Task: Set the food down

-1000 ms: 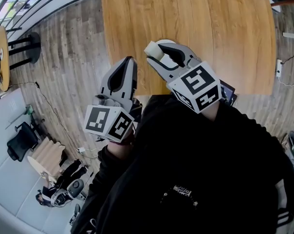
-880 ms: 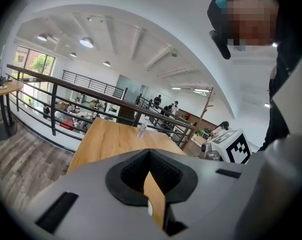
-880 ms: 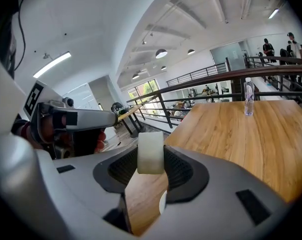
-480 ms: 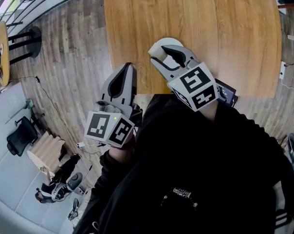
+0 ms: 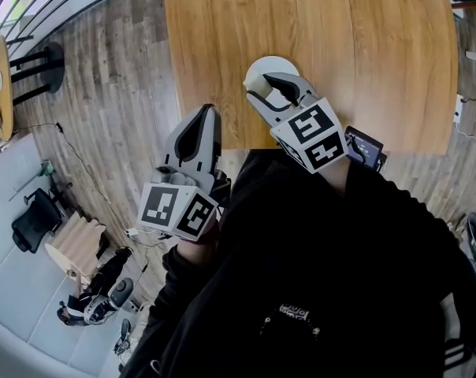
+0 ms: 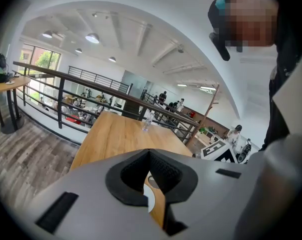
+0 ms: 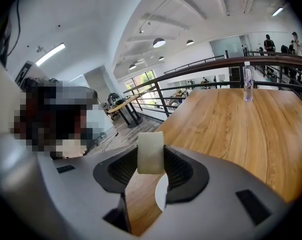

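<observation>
A pale cream block of food [image 7: 150, 152] sits upright between the pads of my right gripper [image 7: 151, 159], which is shut on it. Directly below the jaws lies a small white round plate [image 7: 161, 193] near the front edge of the wooden table [image 5: 340, 46]. In the head view the right gripper [image 5: 259, 85] hangs over that plate [image 5: 263, 63], and the food blends with the plate's white. My left gripper [image 5: 210, 110] hovers at the table's front left edge, its jaws together and empty [image 6: 149, 153].
A clear bottle [image 7: 248, 84] stands far off on the table, seen also in the left gripper view as the bottle [image 6: 147, 121]. A dark flat device [image 5: 365, 147] lies by the table's near right edge. Wooden floor [image 5: 120, 93] runs left of the table; railings stand behind.
The right gripper with the food has shifted a little, and the round white plate now shows more plainly under its jaws. The left gripper has sunk slightly toward me.
</observation>
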Available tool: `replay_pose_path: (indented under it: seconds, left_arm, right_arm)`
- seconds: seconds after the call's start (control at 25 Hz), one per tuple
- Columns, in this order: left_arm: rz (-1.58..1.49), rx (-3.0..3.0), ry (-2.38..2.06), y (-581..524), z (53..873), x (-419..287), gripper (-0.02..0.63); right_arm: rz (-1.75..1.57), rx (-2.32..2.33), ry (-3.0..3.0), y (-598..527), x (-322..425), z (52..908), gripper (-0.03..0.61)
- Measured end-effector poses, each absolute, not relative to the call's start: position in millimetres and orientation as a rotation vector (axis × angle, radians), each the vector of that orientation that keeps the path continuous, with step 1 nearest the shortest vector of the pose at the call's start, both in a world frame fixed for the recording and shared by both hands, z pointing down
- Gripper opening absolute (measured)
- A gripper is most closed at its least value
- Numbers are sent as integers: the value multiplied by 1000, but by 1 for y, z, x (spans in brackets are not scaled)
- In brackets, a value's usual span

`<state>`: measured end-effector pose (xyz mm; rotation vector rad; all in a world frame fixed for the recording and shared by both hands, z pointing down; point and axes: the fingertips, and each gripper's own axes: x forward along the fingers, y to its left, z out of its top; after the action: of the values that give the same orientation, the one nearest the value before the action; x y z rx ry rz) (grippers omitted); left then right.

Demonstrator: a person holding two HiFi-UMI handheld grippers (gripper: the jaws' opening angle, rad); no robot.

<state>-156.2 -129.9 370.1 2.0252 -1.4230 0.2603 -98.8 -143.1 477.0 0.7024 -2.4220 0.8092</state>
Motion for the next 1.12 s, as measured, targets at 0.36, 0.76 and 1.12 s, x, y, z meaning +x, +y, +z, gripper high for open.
replay_pose_path:
  seconds: [0.36, 0.76, 1.12]
  left_arm:
    - [268, 2020, -1411, -127, 376, -160, -3]
    - [283, 2005, -1407, -125, 381, -165, -3]
    - [292, 1992, -1406, -127, 384, -163, -3]
  right_arm:
    - [817, 715, -2376, -140, -99, 499, 173]
    - [792, 728, -2310, -136, -97, 530, 173]
    - [803, 717, -2256, -135, -95, 551, 173]
